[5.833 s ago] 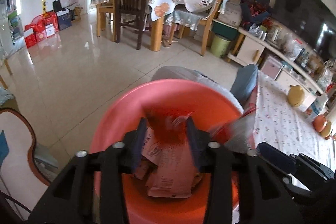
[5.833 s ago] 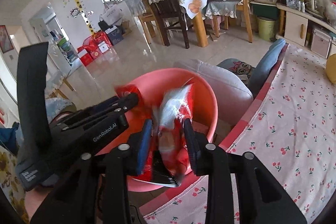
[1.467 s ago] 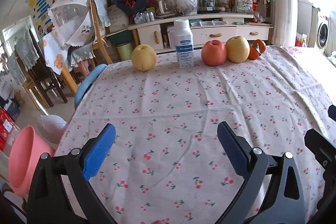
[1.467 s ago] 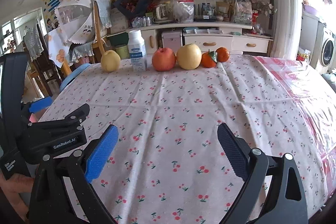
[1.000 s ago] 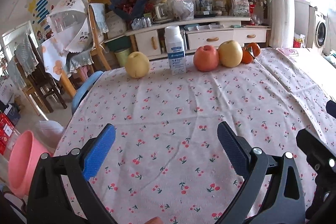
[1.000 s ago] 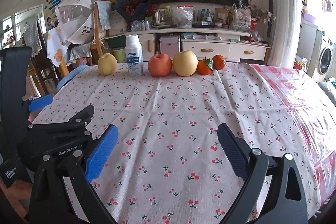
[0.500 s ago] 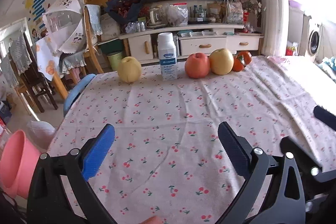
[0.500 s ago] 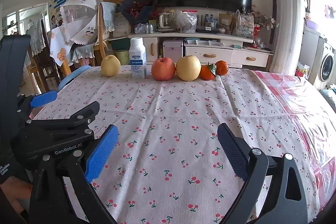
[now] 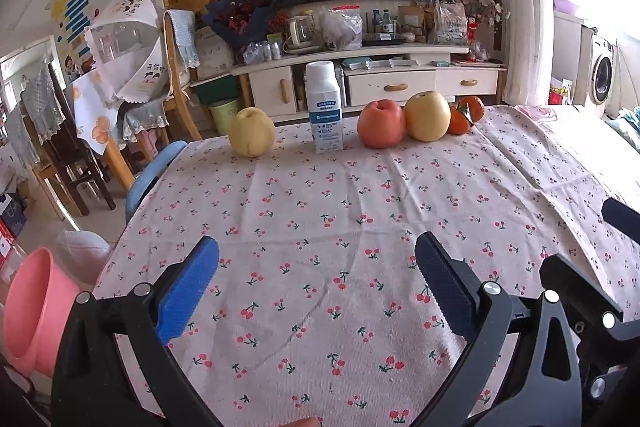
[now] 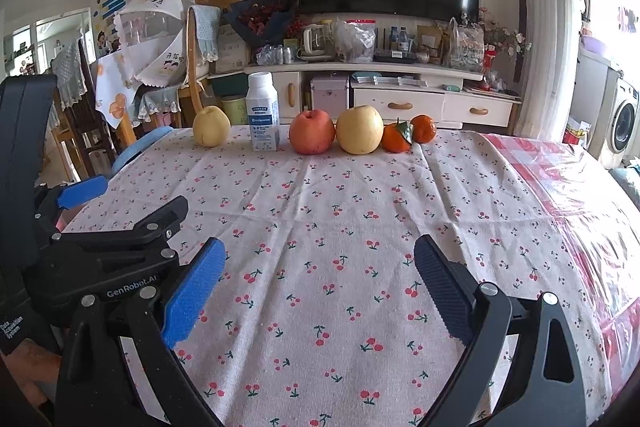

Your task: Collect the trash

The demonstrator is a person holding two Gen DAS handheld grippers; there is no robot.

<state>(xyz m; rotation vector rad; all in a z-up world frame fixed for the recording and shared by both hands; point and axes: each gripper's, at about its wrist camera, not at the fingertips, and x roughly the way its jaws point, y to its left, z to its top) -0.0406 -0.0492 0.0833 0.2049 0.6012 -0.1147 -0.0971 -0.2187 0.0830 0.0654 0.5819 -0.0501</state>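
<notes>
Your left gripper [image 9: 316, 281] and right gripper [image 10: 316, 277] both hover over the tabletop [image 9: 360, 227] with jaws spread wide and nothing between them. The pink bin [image 9: 34, 311] sits off the tabletop's left edge, low and well to the left of your left jaws (only its smooth, round plastic rim and wall show). The tabletop wears a soft, creased cloth [image 10: 340, 227] printed with small cherries. Along its far edge stand a yellow pear [image 9: 252, 132], a white plastic bottle [image 9: 323, 107], a round red apple [image 9: 381, 123], a second pear [image 9: 426, 115] and two tangerines [image 10: 408, 133]. Nearly six seconds ago both jaws pinched red wrappers over the bin; now they are empty and face the tabletop.
</notes>
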